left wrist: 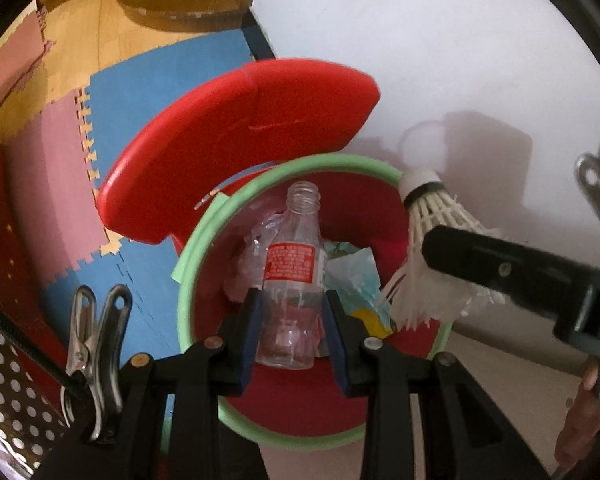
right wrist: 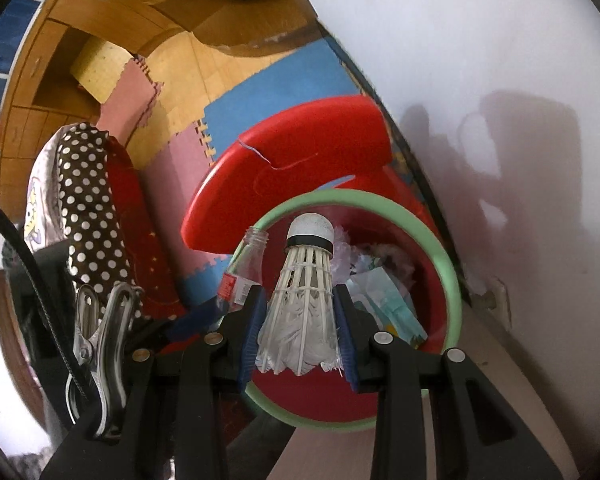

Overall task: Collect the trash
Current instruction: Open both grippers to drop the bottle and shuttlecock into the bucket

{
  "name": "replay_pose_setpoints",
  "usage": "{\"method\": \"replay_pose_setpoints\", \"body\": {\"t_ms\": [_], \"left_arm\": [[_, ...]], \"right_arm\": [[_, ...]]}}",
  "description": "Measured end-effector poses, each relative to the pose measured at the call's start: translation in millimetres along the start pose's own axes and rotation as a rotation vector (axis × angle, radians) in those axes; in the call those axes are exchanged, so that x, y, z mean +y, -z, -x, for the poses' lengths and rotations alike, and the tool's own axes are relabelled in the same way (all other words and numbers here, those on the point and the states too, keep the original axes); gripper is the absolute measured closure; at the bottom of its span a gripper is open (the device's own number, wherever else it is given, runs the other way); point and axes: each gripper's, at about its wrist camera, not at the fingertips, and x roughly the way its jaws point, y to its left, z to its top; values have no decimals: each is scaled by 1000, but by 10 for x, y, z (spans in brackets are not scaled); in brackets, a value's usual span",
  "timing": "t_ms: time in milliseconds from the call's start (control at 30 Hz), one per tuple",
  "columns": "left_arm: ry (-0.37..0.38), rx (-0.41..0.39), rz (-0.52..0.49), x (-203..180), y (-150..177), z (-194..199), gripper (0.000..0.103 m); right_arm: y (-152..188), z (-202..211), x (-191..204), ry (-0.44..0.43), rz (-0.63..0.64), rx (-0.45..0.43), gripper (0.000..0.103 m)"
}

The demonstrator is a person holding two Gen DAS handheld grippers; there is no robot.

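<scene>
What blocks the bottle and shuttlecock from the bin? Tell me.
Nothing visible. The bin's lid is swung back, leaving the bin mouth open. The left gripper holds the bottle over that opening; the right gripper holds the shuttlecock above it too. Only trash lies inside below.

My left gripper (left wrist: 292, 316) holds the clear plastic bottle with a red label (left wrist: 291, 280) above the mouth of the red bin with a green rim (left wrist: 188, 280), and my right gripper (right wrist: 300, 328) holds the white feather shuttlecock (right wrist: 304, 300) just to its right. The bin's red flip-up lid (left wrist: 236, 140) stands open behind the mouth. Crumpled paper and plastic scraps (left wrist: 352, 280) lie inside, the white wall (left wrist: 460, 60) is right of the bin, and the interlocking foam floor mats (left wrist: 148, 120) lie to its left.
</scene>
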Motion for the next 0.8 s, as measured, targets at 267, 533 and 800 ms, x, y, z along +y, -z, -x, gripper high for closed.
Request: {"method": "replay_pose_setpoints", "body": {"t_ms": [267,533,800], "left_arm": [[15,34,30,108,17,-216,72],[46,53,16,169,16,-215,63],[41,47,15,145,10,-132,39]], "right_arm": [[-36,-411,-214,-45,-46,96,68],[45,-521,-319,-65,-84,121,66],[60,-419,-365,-63,-114,82,34]]}}
